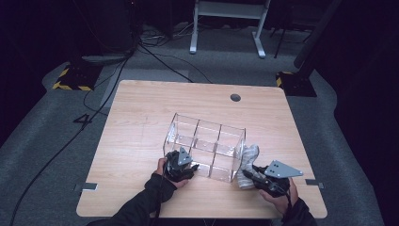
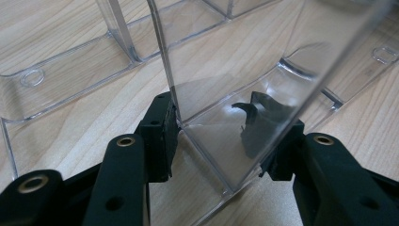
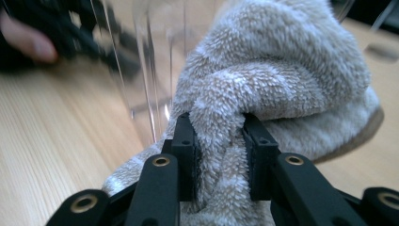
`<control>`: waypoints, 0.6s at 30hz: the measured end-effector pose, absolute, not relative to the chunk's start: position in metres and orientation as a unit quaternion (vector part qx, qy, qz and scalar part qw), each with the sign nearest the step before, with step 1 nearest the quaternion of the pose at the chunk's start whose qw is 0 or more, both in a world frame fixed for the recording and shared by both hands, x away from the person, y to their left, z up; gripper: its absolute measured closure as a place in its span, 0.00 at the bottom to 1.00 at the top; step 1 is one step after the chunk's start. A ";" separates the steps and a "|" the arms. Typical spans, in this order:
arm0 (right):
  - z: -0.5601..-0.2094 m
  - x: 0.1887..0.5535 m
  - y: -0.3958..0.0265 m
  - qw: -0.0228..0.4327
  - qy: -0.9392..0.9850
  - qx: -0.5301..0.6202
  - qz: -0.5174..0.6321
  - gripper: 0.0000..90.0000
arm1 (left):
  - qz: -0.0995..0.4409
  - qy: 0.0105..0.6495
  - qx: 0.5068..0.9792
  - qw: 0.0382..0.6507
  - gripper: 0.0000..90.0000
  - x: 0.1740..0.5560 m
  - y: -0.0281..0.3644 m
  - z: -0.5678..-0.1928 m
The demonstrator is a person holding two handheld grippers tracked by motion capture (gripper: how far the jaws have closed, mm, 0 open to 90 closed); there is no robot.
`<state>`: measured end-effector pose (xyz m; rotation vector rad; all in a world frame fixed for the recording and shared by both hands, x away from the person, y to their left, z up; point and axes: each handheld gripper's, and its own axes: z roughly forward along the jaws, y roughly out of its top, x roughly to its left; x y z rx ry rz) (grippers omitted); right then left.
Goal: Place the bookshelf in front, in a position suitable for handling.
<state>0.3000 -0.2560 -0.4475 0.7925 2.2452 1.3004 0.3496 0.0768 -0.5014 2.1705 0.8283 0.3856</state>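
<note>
A clear plastic organizer (image 1: 205,139) with several compartments stands on the wooden table (image 1: 141,117). My left gripper (image 1: 192,167) is at its near left corner. In the left gripper view, the left gripper (image 2: 223,150) has its pads pressed on both sides of that corner of the organizer (image 2: 221,70). A fluffy grey-white cloth (image 1: 248,159) lies bunched against the organizer's right end. My right gripper (image 1: 248,175) is shut on a fold of it. In the right gripper view, the cloth (image 3: 277,70) bulges up between the pads of the right gripper (image 3: 221,160).
A round cable hole (image 1: 235,97) sits near the table's far edge. Beyond the table are floor cables (image 1: 155,61), a white desk frame (image 1: 228,23) and yellow-black marked stand feet (image 1: 70,80). The person's sleeves come in at the near edge.
</note>
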 end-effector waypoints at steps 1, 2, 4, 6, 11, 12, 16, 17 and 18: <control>-0.442 0.298 -0.257 0.220 0.803 0.284 0.475 0.79 | 0.152 0.324 0.852 0.383 0.60 0.350 0.077 -0.501; -0.436 0.297 -0.259 0.227 0.798 0.281 0.483 0.79 | 0.151 0.325 0.851 0.384 0.60 0.350 0.076 -0.502; -0.426 0.294 -0.262 0.240 0.784 0.282 0.498 0.79 | 0.151 0.323 0.852 0.384 0.60 0.350 0.076 -0.502; -0.416 0.293 -0.265 0.241 0.771 0.283 0.518 0.79 | 0.151 0.320 0.853 0.383 0.60 0.350 0.076 -0.501; -0.409 0.287 -0.260 0.250 0.773 0.270 0.517 0.79 | 0.150 0.317 0.855 0.383 0.60 0.351 0.076 -0.501; -0.413 0.286 -0.258 0.250 0.778 0.268 0.510 0.79 | 0.150 0.318 0.854 0.383 0.60 0.350 0.076 -0.501; -0.436 0.288 -0.250 0.222 0.792 0.286 0.492 0.79 | 0.156 0.319 0.854 0.381 0.59 0.349 0.075 -0.501; -0.446 0.289 -0.248 0.212 0.804 0.291 0.474 0.79 | 0.158 0.319 0.854 0.380 0.59 0.349 0.074 -0.501; -0.454 0.290 -0.247 0.207 0.815 0.293 0.455 0.79 | 0.158 0.319 0.854 0.380 0.59 0.348 0.074 -0.501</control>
